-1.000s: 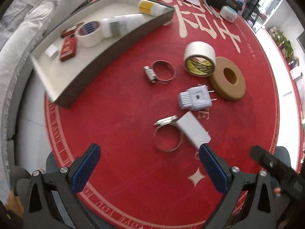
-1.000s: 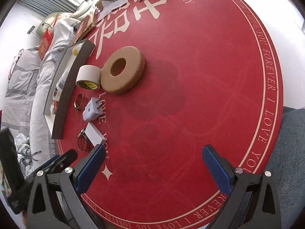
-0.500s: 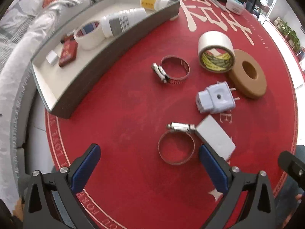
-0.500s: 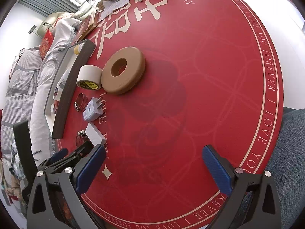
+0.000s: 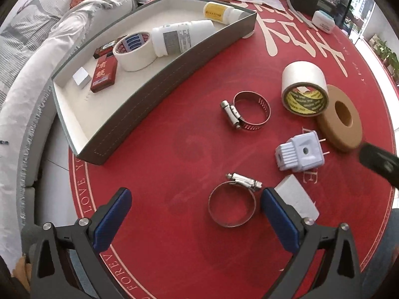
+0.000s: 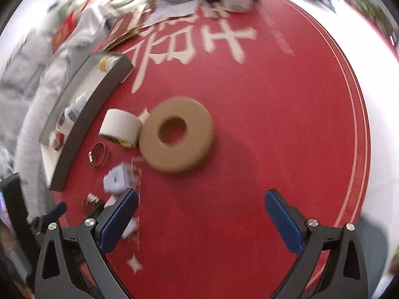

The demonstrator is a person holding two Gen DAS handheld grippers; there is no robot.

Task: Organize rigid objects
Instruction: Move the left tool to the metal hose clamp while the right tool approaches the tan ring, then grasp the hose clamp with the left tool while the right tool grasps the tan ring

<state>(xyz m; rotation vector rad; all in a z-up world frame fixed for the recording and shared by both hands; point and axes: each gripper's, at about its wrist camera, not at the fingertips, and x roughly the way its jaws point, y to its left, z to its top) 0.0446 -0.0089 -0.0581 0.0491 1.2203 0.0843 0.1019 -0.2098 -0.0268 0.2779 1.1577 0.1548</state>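
On the red round mat lie two metal hose clamps, a near one (image 5: 233, 205) and a far one (image 5: 249, 111), a white plug adapter (image 5: 299, 153), a small white block (image 5: 296, 195), a white tape roll (image 5: 303, 88) and a brown ring (image 5: 340, 122). My left gripper (image 5: 195, 218) is open, with the near clamp just inside its right finger (image 5: 279, 221). My right gripper (image 6: 199, 220) is open and empty, near the brown ring (image 6: 177, 133) and the adapter (image 6: 118, 182).
A grey curved tray (image 5: 174, 69) at the back left holds a tape roll (image 5: 134, 49), two white bottles, red boxes and a small white cube. Papers, a black box and a small white case (image 5: 323, 21) crowd the mat's far edge. A sofa stands to the left.
My left gripper has moved forward and left, so the near clamp now sits between its fingers. My right gripper has swung forward toward the brown ring; its view is blurred by motion.
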